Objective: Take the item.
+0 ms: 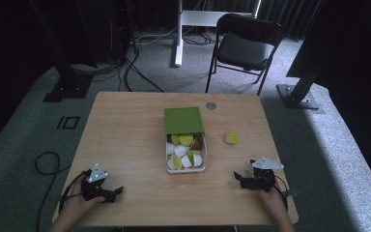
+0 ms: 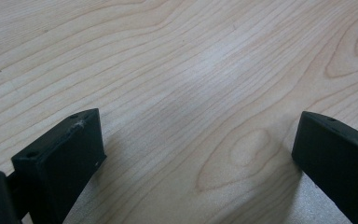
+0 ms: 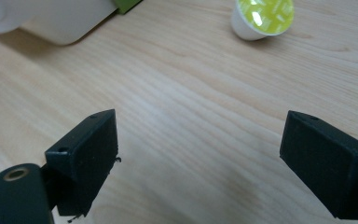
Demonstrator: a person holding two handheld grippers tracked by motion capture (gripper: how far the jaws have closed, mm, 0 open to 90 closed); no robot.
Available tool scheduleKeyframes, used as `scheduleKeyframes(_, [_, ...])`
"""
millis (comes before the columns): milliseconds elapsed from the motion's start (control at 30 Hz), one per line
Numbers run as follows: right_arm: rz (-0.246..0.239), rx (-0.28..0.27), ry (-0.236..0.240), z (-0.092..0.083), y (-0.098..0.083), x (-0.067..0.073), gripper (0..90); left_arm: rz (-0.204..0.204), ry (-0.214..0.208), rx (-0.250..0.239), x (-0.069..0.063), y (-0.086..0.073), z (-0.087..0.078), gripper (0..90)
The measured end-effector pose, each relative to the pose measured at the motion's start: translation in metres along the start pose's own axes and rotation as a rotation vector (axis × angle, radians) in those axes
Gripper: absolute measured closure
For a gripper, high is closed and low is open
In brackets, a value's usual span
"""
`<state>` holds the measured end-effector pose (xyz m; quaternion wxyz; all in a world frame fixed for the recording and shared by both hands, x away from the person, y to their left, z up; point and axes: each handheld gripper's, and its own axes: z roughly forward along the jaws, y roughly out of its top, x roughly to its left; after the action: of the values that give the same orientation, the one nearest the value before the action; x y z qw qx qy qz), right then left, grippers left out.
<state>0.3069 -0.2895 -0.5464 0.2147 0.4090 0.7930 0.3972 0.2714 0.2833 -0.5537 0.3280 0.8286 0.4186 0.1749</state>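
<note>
Left hand-held gripper (image 1: 117,192): jaws spread, empty; low over the bench (image 1: 125,125)
Right hand-held gripper (image 1: 236,177): jaws apart, empty
Risk: loose capsule (image 1: 231,137) may roll if nudged; crowded box (image 1: 185,153) may spill

plenty of bare table (image 1: 125,140) on both sides, so either gripper can slide around freely. only stuff in the way is the box (image 1: 186,153) with its green lid (image 1: 184,120) mid-table, plus a loose capsule (image 1: 231,137) just right of it.

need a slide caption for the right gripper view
Open right tool above the wooden table, a yellow-lidded capsule lying ahead.
</note>
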Motion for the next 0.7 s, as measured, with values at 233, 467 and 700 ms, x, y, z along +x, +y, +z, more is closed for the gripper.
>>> scheduleKeyframes(233, [-0.023,0.016,0.066,-0.004,-0.009,0.003,11.2,0.0,0.0,0.0,0.0,0.0,0.0,3.1])
scheduleKeyframes(467, [-0.059,0.042,0.166,-0.003,-0.015,0.007,13.5,0.0,0.0,0.0,0.0,0.0,0.0,3.1])
scheduleKeyframes(700, [-0.144,0.114,0.242,0.001,-0.014,0.017,13.0,0.0,0.0,0.0,0.0,0.0,0.0,3.1])
